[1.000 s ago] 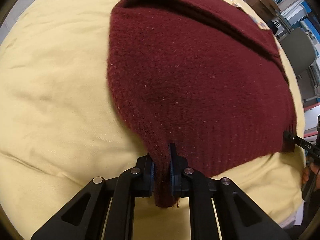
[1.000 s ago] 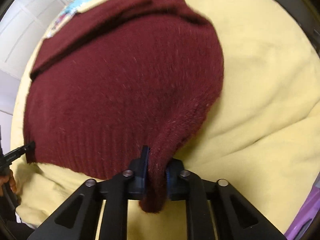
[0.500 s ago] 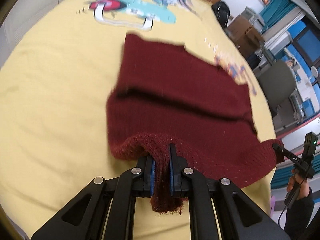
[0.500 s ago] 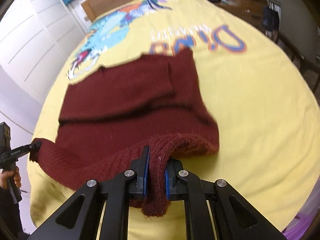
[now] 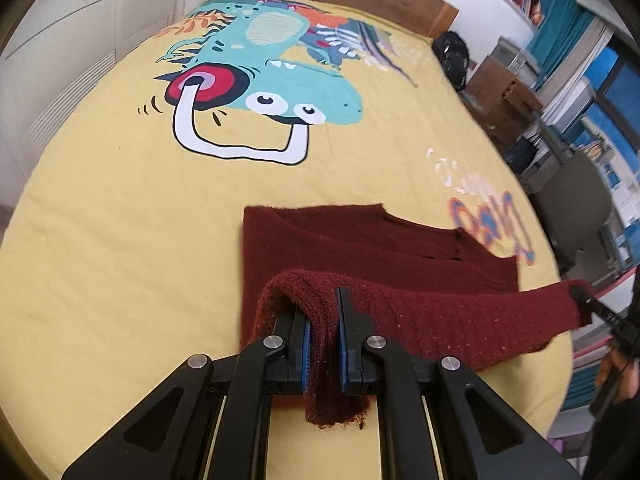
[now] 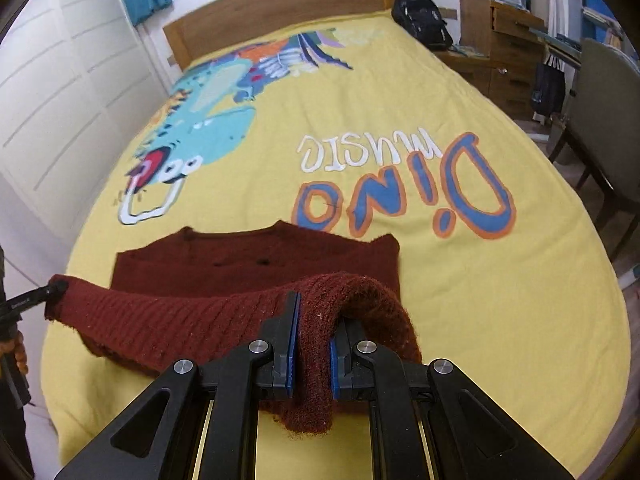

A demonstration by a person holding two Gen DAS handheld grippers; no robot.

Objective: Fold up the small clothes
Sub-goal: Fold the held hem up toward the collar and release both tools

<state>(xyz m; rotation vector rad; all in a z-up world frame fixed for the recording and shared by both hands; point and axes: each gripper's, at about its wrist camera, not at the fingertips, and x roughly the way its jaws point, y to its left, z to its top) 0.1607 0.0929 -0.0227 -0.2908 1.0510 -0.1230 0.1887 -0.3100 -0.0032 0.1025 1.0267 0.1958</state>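
A dark red knitted sweater [image 5: 360, 248] [image 6: 248, 260] lies on a yellow bedspread [image 5: 120, 240] [image 6: 500, 300], its collar end flat and turned away from me. The ribbed hem is lifted and stretched between both grippers above the flat part. My left gripper [image 5: 324, 312] is shut on one hem corner, and a tuft of knit hangs out below its jaws. My right gripper [image 6: 314, 316] is shut on the other hem corner in the same way. Each view shows the other gripper's tip at the far end of the hem [image 5: 584, 300] [image 6: 48, 292].
The bedspread carries a teal dinosaur print [image 5: 272, 80] and blue "Dino music" lettering [image 6: 400, 196]. A wooden headboard [image 6: 280, 4] closes the far end. White wardrobe doors [image 6: 60, 100] stand on the left; a black backpack [image 6: 420, 20], wooden drawers [image 6: 500, 52] and a chair [image 6: 600, 120] on the right.
Both grippers rose and moved toward the collar with the hem corners held. The hem has lifted off the bed and now hangs over the sweater's flat upper part.
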